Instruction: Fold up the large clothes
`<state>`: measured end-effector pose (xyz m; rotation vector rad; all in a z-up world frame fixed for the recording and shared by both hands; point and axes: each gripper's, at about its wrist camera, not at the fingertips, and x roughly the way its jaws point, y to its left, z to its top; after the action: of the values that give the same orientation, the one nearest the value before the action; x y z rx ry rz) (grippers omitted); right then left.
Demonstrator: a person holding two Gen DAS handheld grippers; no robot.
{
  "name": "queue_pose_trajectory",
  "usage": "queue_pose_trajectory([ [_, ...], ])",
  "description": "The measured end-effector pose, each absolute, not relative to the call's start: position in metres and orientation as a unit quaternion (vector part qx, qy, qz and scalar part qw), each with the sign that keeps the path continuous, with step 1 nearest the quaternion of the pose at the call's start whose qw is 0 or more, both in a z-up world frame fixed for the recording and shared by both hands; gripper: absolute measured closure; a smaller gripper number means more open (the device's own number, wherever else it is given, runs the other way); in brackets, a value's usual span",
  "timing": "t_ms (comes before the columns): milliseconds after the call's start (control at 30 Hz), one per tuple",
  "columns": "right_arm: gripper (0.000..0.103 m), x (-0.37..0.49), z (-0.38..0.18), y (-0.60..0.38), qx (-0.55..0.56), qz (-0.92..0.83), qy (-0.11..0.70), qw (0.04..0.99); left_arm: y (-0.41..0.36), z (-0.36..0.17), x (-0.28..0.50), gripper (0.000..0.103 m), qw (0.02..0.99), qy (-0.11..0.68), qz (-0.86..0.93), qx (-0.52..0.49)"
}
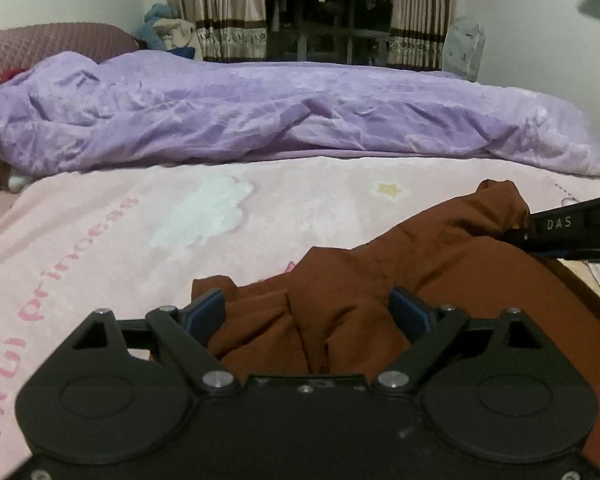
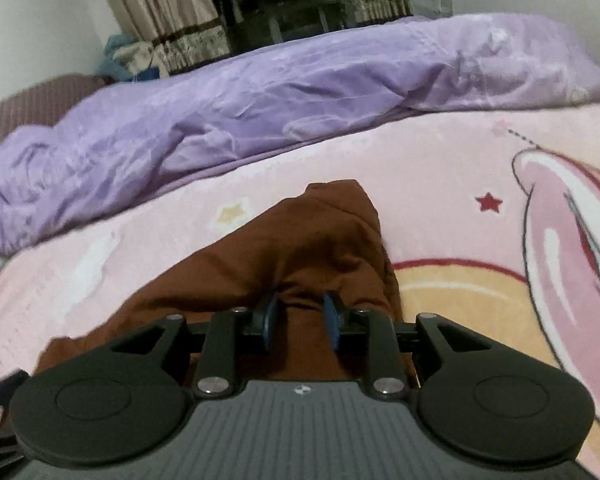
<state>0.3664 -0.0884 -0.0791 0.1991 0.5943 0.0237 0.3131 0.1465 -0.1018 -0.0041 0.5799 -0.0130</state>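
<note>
Pink blanket (image 1: 100, 216) bears my brown garment (image 1: 340, 280) bunched, barely folded; left gripper (image 1: 308, 312) gapes wide, right gripper (image 2: 300, 322) pinches its fabric.

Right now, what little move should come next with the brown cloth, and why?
Probably close the left tool on the bunched brown fabric garment. Its blue pads stand wide apart with cloth lying between them, gripping nothing, while the right tool already pinches a fold of it over the pink printed blanket. With both holding, the crumpled garment could be lifted and spread.
</note>
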Motion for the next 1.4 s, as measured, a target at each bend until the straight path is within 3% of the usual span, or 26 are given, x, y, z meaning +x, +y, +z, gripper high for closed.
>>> queue_pose_trajectory([
  [167, 0.07, 0.369, -0.054, -0.085, 0.062, 0.008, 0.294, 0.954, 0.151, -0.065, 0.302, 0.012, 0.956, 0.292, 0.007, 0.026],
  [300, 0.065, 0.378, -0.033, -0.076, 0.02, -0.011, 0.266, 0.964, 0.135, -0.031, 0.296, 0.012, 0.97, 0.231, 0.001, 0.072],
  [467, 0.062, 0.424, -0.063, -0.07, 0.007, -0.005, 0.334, 0.942, 0.115, -0.067, 0.339, 0.01, 0.949, 0.292, 0.02, 0.121],
  [533, 0.054, 0.426, -0.074, -0.069, 0.011, -0.016, 0.324, 0.946, 0.102, -0.095, 0.343, 0.01, 0.941, 0.29, 0.047, 0.166],
  [600, 0.049, 0.425, -0.075, -0.065, -0.002, -0.026, 0.316, 0.948, 0.103, -0.098, 0.34, 0.011, 0.945, 0.28, 0.051, 0.158],
  [733, 0.049, 0.411, -0.061, -0.074, 0.021, -0.015, 0.315, 0.949, 0.118, -0.091, 0.342, 0.011, 0.946, 0.301, 0.028, 0.117],
  [867, 0.049, 0.349, -0.031, -0.084, 0.023, 0.022, 0.297, 0.954, 0.143, -0.051, 0.31, 0.012, 0.95, 0.31, 0.009, 0.037],
  [933, 0.032, 0.307, -0.025, -0.085, 0.014, 0.041, 0.273, 0.961, 0.153, -0.03, 0.283, 0.012, 0.943, 0.328, -0.056, -0.011],
  [1000, 0.032, 0.284, -0.028, -0.083, 0.017, 0.04, 0.267, 0.963, 0.144, -0.021, 0.251, 0.012, 0.951, 0.3, -0.08, 0.011],
  [1133, 0.035, 0.286, -0.053, -0.076, 0.026, 0.048, 0.295, 0.954, 0.12, -0.05, 0.235, 0.011, 0.952, 0.291, -0.037, 0.084],
  [1400, 0.028, 0.288, -0.082, -0.081, 0.058, 0.04, 0.269, 0.961, 0.148, -0.101, 0.239, 0.002, 0.953, 0.297, -0.039, -0.051],
])
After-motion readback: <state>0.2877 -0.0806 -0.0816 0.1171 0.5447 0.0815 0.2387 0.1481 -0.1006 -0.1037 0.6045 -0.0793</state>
